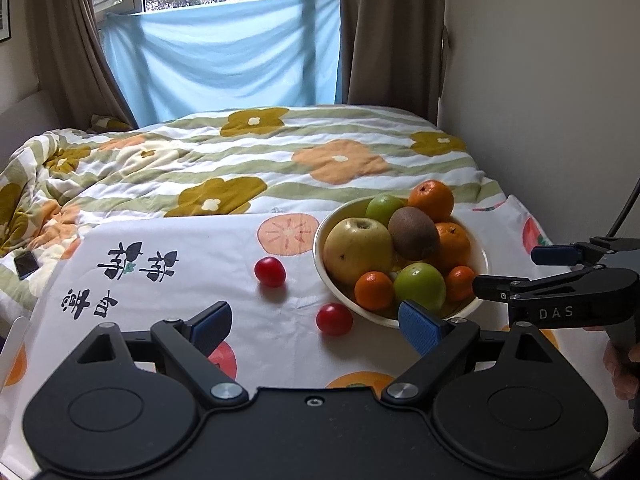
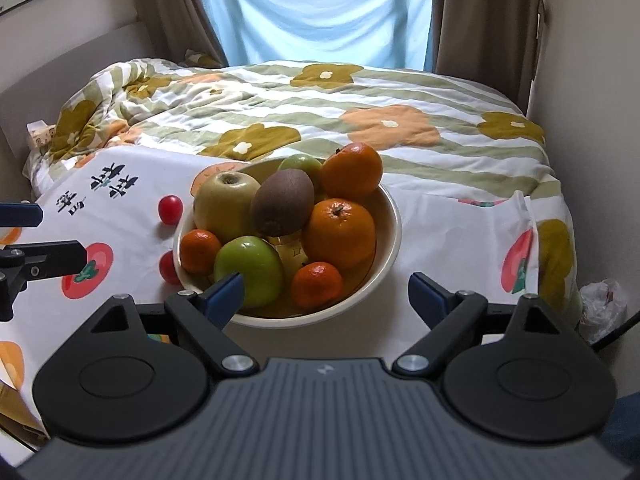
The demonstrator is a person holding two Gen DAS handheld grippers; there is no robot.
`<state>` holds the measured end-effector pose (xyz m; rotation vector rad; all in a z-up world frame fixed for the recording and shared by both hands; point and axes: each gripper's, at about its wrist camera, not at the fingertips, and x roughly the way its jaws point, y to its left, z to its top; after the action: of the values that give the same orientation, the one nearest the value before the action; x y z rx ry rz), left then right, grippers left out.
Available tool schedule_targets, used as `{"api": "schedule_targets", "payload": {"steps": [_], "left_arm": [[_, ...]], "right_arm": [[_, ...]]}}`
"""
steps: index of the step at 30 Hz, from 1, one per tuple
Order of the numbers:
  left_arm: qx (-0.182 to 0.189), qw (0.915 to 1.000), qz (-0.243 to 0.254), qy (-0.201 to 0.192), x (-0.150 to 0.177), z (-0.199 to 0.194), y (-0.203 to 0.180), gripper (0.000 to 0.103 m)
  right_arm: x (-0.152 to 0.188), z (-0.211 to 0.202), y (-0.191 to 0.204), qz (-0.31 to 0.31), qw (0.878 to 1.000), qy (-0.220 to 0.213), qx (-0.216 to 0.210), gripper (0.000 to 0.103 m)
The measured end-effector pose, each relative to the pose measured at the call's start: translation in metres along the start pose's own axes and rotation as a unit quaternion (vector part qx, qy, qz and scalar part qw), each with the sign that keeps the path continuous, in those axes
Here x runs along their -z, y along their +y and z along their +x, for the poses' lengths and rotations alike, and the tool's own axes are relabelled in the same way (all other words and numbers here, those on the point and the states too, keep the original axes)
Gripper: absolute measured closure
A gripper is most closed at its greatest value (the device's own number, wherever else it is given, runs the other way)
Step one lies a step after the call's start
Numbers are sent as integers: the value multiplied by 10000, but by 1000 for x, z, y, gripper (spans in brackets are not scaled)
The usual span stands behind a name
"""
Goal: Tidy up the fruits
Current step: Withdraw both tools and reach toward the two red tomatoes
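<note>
A: How far along does the sorting look?

B: Mostly done, I'd judge. The cream bowl [image 1: 400, 322] on the printed cloth [image 1: 168, 240] already holds a big yellow-green apple [image 1: 357, 250], a kiwi [image 1: 413, 233], 2 green apples, 2 large oranges and 2 small tangerines. What's left is 2 red cherry tomatoes on the cloth: the near tomato [image 1: 334, 319] lies just beside the bowl's rim, the far tomato [image 1: 270, 271] a little further off to the left.

A: And the claws?

B: The left claw [image 1: 316, 324] is spread wide and empty, with the near tomato sitting between its blue pads [image 1: 416, 326]. The right claw [image 2: 328, 296] is also wide and holds nothing; it faces the bowl's front rim, its left pad overlapping the green apple [image 2: 250, 270] in the picture, though I can't tell whether it touches.

A: Does either camera show what the other misses?

B: The left wrist view shows both tomatoes whole, plus a phone [image 1: 26, 264] on the quilt [image 1: 240, 152]. From the right wrist, the near tomato is half hidden behind the bowl, but that view shows the cloth's right edge and a crumpled plastic bag [image 2: 602, 306] beyond it.
</note>
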<state>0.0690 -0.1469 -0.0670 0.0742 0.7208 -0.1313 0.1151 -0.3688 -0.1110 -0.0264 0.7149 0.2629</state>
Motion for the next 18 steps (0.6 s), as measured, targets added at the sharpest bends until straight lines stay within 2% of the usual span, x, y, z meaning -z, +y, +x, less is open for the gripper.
{"api": "schedule_targets", "payload": {"steps": [4, 10, 18], "left_arm": [[-45, 9999, 32, -130, 1, -16, 1, 9], [-293, 9989, 100, -341, 3, -40, 6, 0], [-537, 9970, 217, -512, 3, -62, 28, 0]], "right_arm": [[-2, -16, 5, -4, 10000, -96, 22, 0], [-5, -37, 12, 157, 9996, -219, -131, 0], [-11, -60, 39, 215, 9989, -394, -117, 0]]}}
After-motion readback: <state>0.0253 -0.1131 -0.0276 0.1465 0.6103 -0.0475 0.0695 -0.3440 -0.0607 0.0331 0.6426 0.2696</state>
